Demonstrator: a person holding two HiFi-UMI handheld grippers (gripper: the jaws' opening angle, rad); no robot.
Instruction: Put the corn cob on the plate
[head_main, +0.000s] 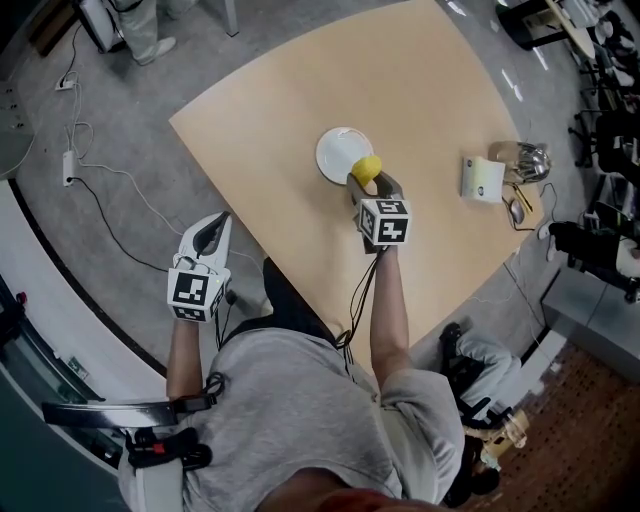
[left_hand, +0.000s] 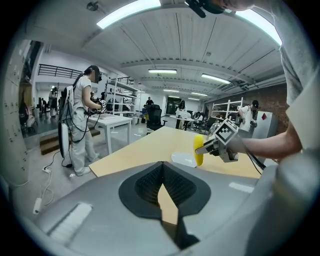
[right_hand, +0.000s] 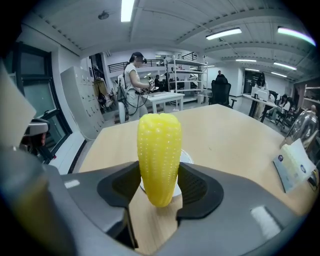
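No writing could be read. The white card (head_main: 482, 178) standing near the table's (head_main: 430, 90) right edge carried a small round blue mark and some print, both too small to make out in the right gripper view (right_hand: 295, 167). The cubes on both grippers showed only black-and-white square markers.

The right gripper (head_main: 368, 182) had its jaws closed on the corn cob (head_main: 366, 168). Its own view showed the yellow cob (right_hand: 159, 155) upright between the two dark pads, pinched at its lower half with the rounded top rising clear above them. The cob hung over the near rim of the white plate (head_main: 338, 150), which lay about the middle of the table. From the left gripper view the cob (left_hand: 199, 149) stood on end just above the plate (left_hand: 183, 160); whether it touched the plate could not be told.

The left gripper (head_main: 210, 232) was held off the table, beyond its near left edge. Its jaws were together, the ribbed pads meeting at the tips with nothing between them (left_hand: 162, 184).
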